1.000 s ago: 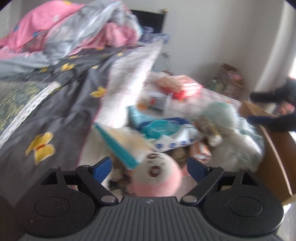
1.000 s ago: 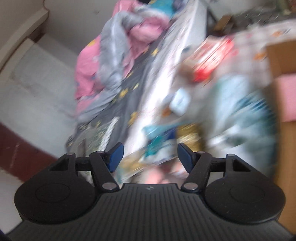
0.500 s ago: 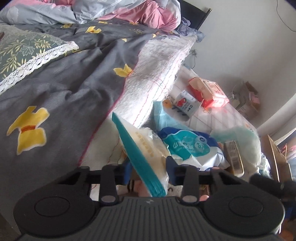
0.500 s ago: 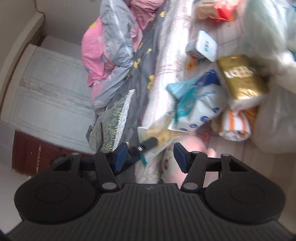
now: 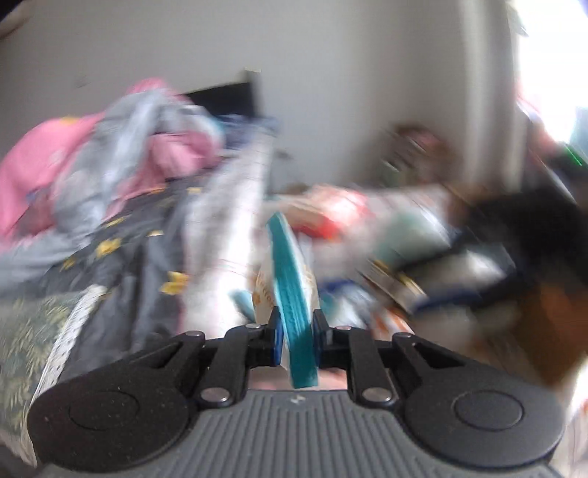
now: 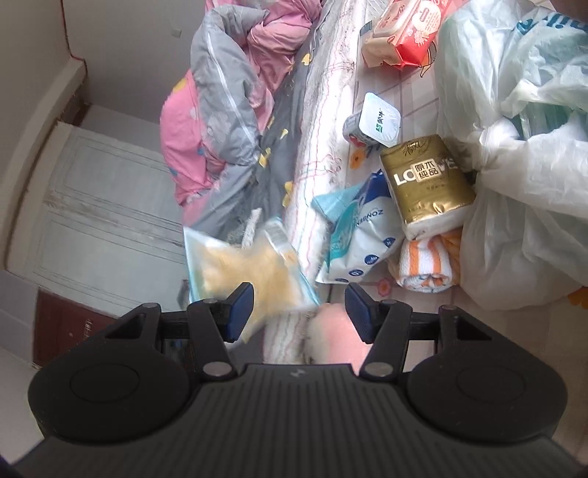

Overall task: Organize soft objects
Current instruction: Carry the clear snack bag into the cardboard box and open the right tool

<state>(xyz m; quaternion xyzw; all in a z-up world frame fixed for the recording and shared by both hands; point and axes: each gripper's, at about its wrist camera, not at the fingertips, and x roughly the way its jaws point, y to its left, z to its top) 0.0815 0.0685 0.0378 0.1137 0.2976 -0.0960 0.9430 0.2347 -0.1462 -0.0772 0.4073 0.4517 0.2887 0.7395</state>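
One gold tissue pack reads "LO" (rest Chinese); left tool pinches teal-edged packet.

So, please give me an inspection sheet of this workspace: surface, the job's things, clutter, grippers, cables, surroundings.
Surface: floor mat with a tile pattern, beside the bed.
Job's things: teal-edged packet clamped in the left hand-held gripper; gold tissue pack, blue-white pack, striped towel, pink plush on the mat.
Clutter: red wipes pack, yogurt cup, plastic bags.
Grippers: left shut on the packet; right hand-held gripper open, above the plush, holding nothing.
Cables: nothing seen.
Surroundings: pink and grey quilt on the bed, white door, wall; left view blurred.
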